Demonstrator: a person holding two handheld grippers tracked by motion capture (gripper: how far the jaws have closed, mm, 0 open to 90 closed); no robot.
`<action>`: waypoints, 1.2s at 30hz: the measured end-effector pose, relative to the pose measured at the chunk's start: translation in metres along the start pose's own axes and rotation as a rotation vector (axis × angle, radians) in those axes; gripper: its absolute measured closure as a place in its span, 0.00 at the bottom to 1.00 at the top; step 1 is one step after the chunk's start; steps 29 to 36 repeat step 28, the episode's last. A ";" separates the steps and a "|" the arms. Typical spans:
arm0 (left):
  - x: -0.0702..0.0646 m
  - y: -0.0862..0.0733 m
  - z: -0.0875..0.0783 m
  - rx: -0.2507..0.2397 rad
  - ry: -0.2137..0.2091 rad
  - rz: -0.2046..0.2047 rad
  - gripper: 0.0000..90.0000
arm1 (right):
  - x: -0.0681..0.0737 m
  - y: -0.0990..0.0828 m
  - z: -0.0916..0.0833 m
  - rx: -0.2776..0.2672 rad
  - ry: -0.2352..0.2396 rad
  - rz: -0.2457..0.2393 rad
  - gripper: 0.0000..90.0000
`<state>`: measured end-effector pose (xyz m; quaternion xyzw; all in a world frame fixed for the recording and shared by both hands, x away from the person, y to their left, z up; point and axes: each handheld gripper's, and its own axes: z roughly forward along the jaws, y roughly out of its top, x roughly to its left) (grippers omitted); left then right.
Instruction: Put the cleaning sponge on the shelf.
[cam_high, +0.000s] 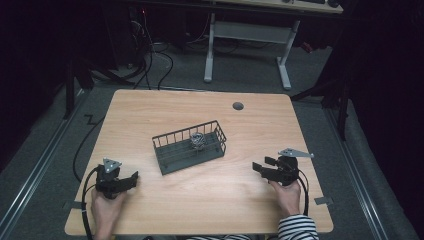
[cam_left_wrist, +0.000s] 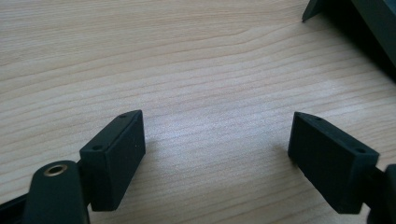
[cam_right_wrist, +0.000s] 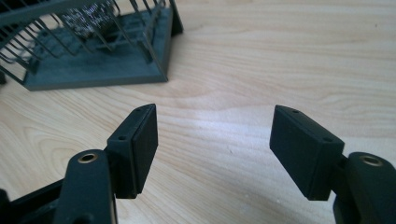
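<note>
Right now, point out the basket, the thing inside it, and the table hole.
basket (cam_high: 170, 161), high view, bare floor
crumpled ball (cam_high: 198, 140), high view, its middle
table hole (cam_high: 238, 106), high view, its centre

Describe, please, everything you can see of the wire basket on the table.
The wire basket is a dark grey, oblong tray with a solid flat base and low walls of thin upright wires under a top rail; it looks like metal. It stands upright near the middle of the wooden table, turned at a slant to the table's edges. Inside, toward its right end, sits a small patterned black-and-white object, too small to identify. Nothing else touches the basket; both tongs rest well away from it.
</note>
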<state>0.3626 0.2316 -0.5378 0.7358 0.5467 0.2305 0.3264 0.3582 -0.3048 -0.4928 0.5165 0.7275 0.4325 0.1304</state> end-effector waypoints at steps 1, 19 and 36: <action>0.000 0.000 0.000 0.000 0.000 0.000 0.21 | -0.001 -0.004 0.003 0.005 -0.004 0.003 0.37; 0.000 0.000 0.000 0.000 0.000 0.000 0.21 | 0.006 -0.025 0.033 0.101 -0.156 -0.144 0.35; 0.000 0.000 0.000 0.000 0.001 0.001 0.21 | 0.010 -0.026 0.036 0.101 -0.197 -0.200 0.35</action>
